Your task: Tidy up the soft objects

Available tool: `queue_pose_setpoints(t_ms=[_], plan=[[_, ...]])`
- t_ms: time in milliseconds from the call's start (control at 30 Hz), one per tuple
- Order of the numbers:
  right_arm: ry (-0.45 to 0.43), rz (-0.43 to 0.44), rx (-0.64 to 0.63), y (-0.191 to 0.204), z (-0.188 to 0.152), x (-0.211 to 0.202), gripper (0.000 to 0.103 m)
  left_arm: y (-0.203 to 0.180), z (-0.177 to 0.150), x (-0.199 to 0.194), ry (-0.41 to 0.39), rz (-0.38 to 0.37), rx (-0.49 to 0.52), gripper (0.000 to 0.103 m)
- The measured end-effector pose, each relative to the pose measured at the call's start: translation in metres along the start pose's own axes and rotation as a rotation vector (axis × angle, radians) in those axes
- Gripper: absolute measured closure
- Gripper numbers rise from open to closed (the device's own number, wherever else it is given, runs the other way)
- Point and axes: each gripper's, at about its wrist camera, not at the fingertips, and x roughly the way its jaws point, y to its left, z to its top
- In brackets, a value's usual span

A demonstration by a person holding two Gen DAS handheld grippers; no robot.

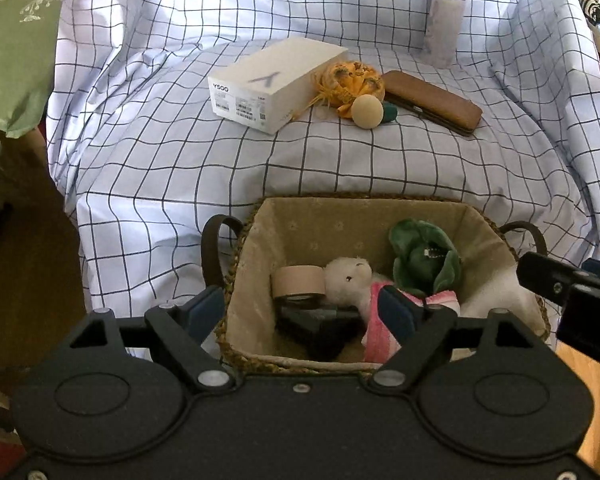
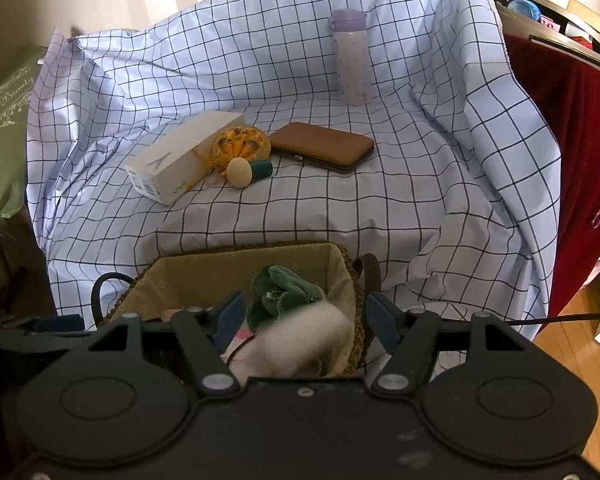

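Black left tongs point(image 1: 300, 312) gape over fuzzy lamb point(image 1: 348, 280), perhaps fleece, in woven basket point(image 1: 236, 320).

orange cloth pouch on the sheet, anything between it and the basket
Nothing visible does. The orange pouch lies between the white box and the brown case, with a small ball-topped thing touching its near side. From there to the basket, only bare checked sheet.
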Motion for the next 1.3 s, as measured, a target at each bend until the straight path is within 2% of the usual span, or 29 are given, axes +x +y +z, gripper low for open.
queue_pose_setpoints(t_ms=[467,600,900,1100,1300], plan=[[0.011,-0.006,0.006,-0.0012,-0.0013,0.0009,0.034,0.0011,-0.0053,-0.0018,0.003,0.015,-0.011,0.023],[0.013,-0.006,0.004,-0.0009,-0.0017,0.0008,0.033,0.0011,-0.0063,-0.0026,0.001,0.019,-0.011,0.013],[0.015,-0.007,0.005,-0.0008,-0.0038,0.0014,0.032,-0.0009,-0.0075,-0.0038,-0.003,0.03,0.004,0.013],[0.02,-0.007,0.006,-0.0019,-0.0052,0.0024,0.029,-0.0016,-0.0093,-0.0027,0.014,0.048,0.009,0.012],[0.028,-0.016,0.016,-0.0024,-0.0059,0.0034,0.021,0.0019,-0.0099,-0.0024,0.02,0.064,-0.008,0.012]])
